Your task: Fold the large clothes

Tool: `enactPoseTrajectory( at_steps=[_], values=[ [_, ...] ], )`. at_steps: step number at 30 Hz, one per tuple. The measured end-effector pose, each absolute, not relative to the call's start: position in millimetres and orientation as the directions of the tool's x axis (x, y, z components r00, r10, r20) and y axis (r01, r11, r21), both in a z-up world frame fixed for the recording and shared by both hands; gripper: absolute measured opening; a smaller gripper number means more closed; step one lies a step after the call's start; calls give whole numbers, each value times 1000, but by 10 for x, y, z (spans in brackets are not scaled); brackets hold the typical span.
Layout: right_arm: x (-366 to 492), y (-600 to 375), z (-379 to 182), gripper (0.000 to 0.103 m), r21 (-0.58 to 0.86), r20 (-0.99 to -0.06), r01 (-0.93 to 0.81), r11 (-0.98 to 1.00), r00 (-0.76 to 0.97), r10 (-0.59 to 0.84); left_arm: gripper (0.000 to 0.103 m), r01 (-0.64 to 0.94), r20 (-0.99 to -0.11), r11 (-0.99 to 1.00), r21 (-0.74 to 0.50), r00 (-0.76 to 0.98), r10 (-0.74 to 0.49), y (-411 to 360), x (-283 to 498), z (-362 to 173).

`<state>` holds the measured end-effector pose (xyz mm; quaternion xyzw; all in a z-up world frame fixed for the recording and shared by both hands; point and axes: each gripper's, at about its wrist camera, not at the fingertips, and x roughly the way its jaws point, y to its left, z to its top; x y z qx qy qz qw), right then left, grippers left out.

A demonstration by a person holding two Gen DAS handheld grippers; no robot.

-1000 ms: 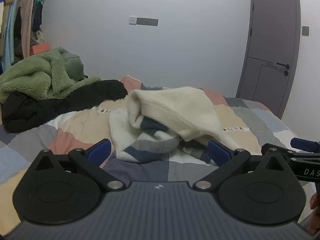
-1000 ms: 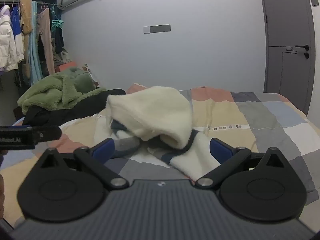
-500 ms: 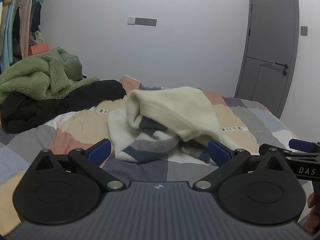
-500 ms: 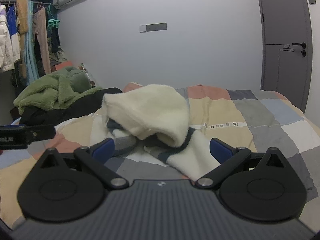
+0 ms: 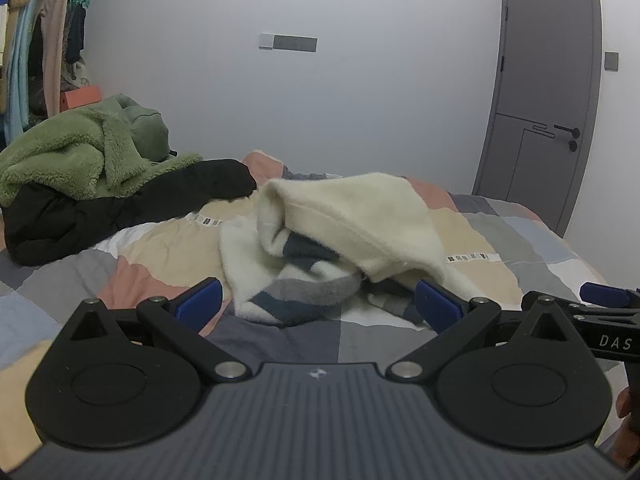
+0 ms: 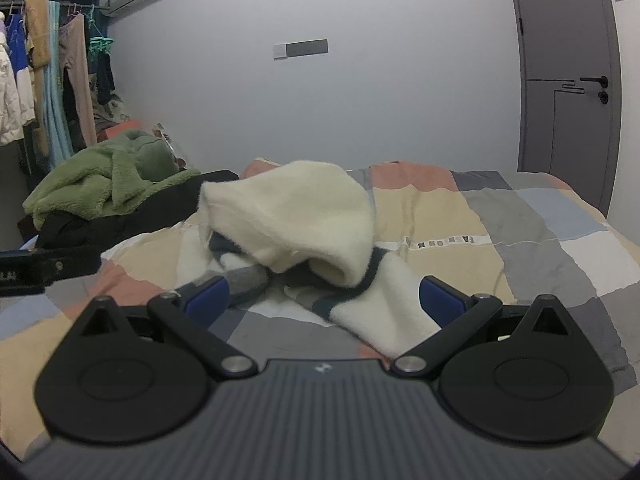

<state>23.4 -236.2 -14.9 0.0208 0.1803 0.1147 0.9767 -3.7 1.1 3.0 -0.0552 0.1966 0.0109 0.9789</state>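
Nearest to me, my left gripper (image 5: 318, 306) has its blue-padded fingers (image 5: 199, 303) spread wide with nothing between them, hovering low over the bed (image 5: 168, 240). My right gripper (image 6: 325, 299) is the same: fingers (image 6: 442, 300) spread apart and empty, and in the left wrist view I can see it just off to the right (image 5: 604, 296), beside the other gripper. Just beyond both sets of fingertips lies the cream fleece garment (image 5: 352, 236) with grey and navy stripes, crumpled in a heap on the patchwork quilt near the middle of the bed; its cream side is humped over the striped part, and from the right wrist view a cream flap (image 6: 380, 308) trails toward my right gripper. Farther back on the left, a black garment (image 5: 120, 212) sprawls across the quilt with a green fleece (image 5: 80, 152) piled on top. Behind that, clothes hang on a rack (image 6: 44, 76) against the grey wall, and a grey door (image 5: 548, 92) stands at the far right.
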Motion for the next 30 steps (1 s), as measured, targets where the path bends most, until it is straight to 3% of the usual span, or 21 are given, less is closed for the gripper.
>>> enactPoseTrajectory(
  at_steps=[30],
  values=[
    [187,-2290,-157,103,42,-344,-213,976,914,214,103,-41,-370,994,-97,929,3,17,-129,54]
  ],
)
